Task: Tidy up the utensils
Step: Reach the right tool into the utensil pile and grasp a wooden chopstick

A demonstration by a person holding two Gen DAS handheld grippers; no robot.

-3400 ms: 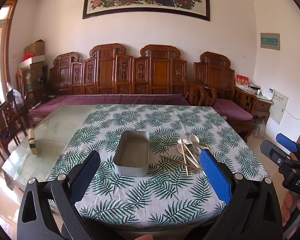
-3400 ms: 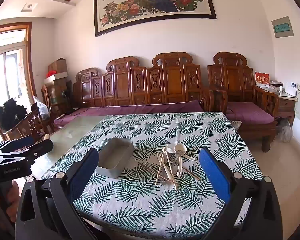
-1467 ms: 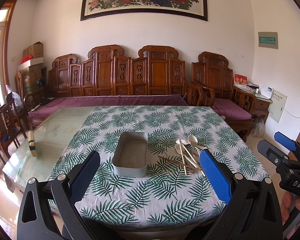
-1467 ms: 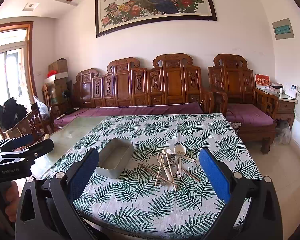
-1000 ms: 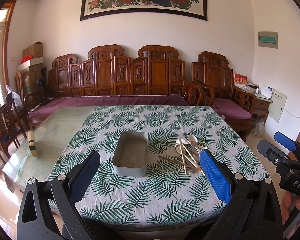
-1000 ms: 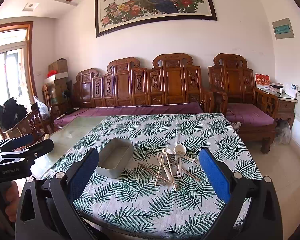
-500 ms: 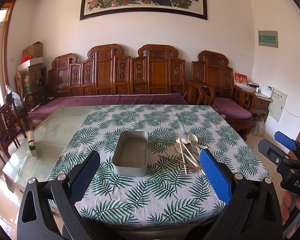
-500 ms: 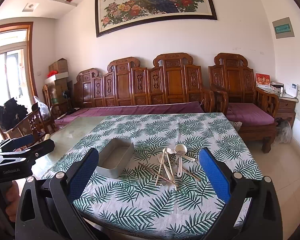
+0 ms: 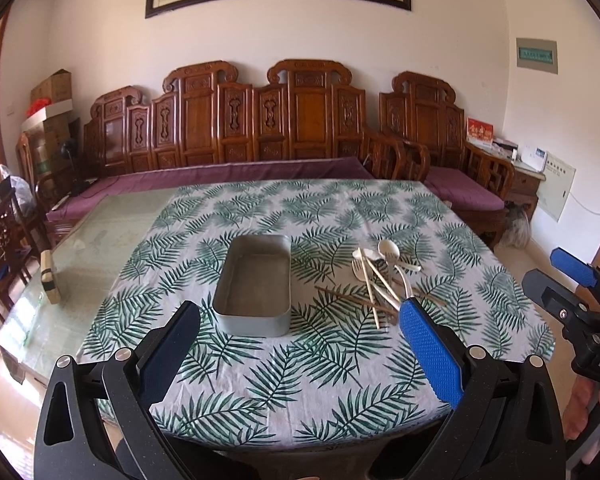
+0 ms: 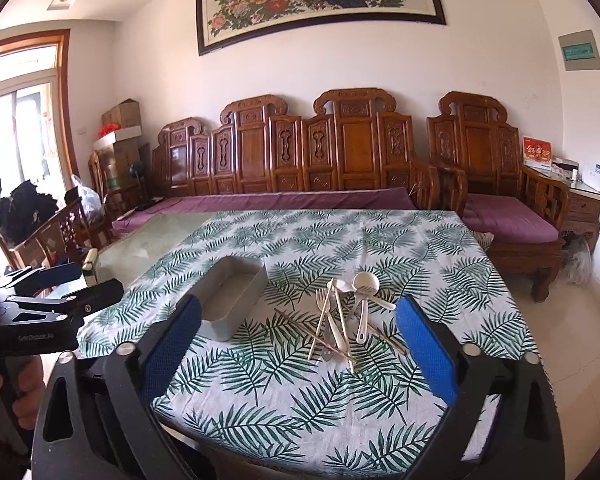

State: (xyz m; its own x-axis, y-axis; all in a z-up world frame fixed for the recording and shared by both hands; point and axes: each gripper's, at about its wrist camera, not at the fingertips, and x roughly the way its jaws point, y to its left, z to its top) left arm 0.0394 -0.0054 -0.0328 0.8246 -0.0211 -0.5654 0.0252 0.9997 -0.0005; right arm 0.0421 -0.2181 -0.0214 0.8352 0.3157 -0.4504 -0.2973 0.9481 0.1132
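Note:
An empty grey metal tray point(image 9: 256, 286) point(image 10: 232, 294) lies on the leaf-print tablecloth. To its right is a loose pile of utensils point(image 9: 380, 280) point(image 10: 342, 320): white plastic spoons, a fork and wooden chopsticks. My left gripper point(image 9: 298, 350) is open and empty, near the table's front edge, short of the tray. My right gripper point(image 10: 298, 346) is open and empty, short of the pile. Each gripper also shows at the edge of the other's view: the right point(image 9: 572, 284), the left point(image 10: 58, 284).
The tablecloth point(image 9: 300, 360) covers the right part of a glass-topped table point(image 9: 92, 240). A small block point(image 9: 49, 278) stands on the bare glass at the left. A carved wooden bench with purple cushions point(image 9: 220, 176) runs behind the table. Chairs point(image 9: 4, 240) stand at the left.
Both grippers have moved slightly forward and lower toward the table. Nothing on the table has moved.

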